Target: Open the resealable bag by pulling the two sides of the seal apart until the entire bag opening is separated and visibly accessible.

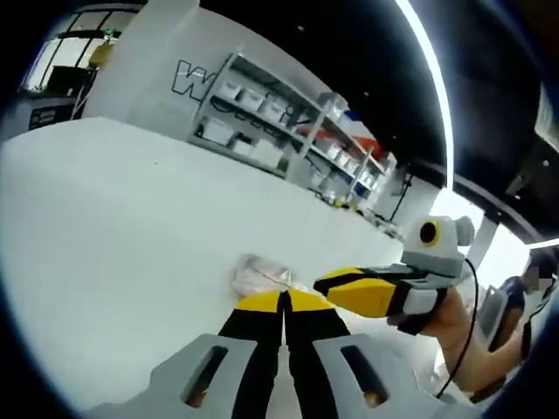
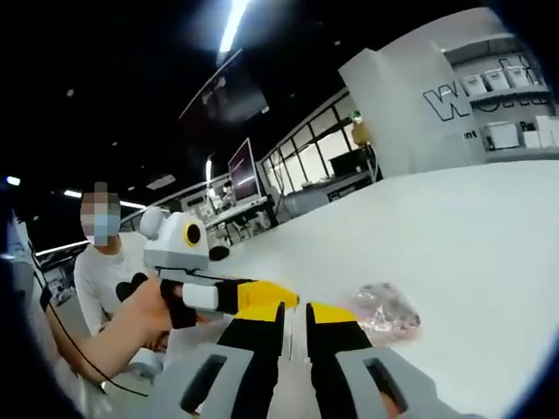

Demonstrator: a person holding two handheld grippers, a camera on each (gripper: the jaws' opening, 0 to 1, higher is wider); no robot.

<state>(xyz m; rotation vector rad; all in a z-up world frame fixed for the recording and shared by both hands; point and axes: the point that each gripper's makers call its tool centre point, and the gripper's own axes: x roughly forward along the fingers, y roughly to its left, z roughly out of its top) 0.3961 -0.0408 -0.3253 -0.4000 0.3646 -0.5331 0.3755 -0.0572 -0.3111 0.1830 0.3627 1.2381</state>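
One clear resealable bag (image 1: 259, 275) is lying flat on the white table (image 1: 113, 227), just past the tips of both grippers; it's crumpled and blurry, so I can't really tell its long axis or which way the seal faces. Two grippers here: in the left gripper view the left gripper (image 1: 284, 301) has its jaws pressed together on nothing, with the right one coming in from the side. The right gripper (image 2: 294, 312) shows a narrow gap, also empty, bag (image 2: 384, 310) just beside it.

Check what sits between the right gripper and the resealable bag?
Nothing: in the right gripper view, only bare white table separates the right gripper from the bag.
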